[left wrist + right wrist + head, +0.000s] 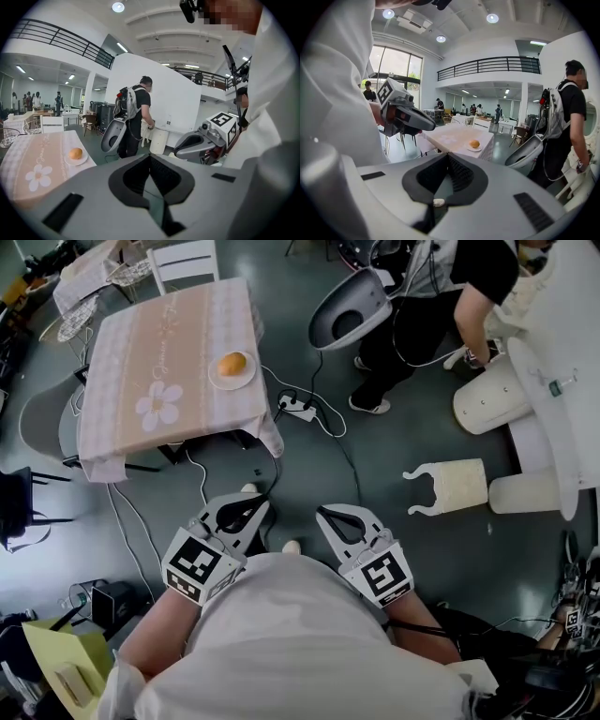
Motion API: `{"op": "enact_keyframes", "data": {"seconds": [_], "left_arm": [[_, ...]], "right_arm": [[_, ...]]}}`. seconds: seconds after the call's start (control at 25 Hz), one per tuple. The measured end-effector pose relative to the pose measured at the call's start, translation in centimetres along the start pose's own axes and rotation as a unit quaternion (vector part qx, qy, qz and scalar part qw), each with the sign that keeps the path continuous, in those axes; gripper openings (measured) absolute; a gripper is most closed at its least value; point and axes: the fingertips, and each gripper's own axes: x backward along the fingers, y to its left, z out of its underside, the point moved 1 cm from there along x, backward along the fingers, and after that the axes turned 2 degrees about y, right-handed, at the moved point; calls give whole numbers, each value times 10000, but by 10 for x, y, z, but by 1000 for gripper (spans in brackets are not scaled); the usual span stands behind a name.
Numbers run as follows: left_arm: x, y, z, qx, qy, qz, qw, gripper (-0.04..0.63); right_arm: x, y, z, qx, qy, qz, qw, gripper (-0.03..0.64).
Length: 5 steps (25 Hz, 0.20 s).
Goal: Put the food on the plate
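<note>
An orange bun lies on a small white plate near the right edge of a table with a pink flower cloth. The bun on its plate also shows in the left gripper view, and the bun shows far off in the right gripper view. My left gripper and right gripper hang side by side close to my chest, well short of the table. Both are shut with nothing between them. Each gripper view shows its own shut jaws, the left gripper and the right gripper.
A person in black with a backpack bends over white moulded shells at the back right. A power strip with cables lies on the dark floor beside the table. A white chair stands behind the table, and dark chairs to its left.
</note>
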Motion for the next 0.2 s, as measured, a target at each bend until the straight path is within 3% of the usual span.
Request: {"op": "enact_keyframes", "data": {"seconds": [0.2], "left_arm": [[-5, 11, 0, 11, 26, -15, 10000, 9]], "right_arm": [[-11, -7, 0, 23, 17, -32, 10000, 12]]}}
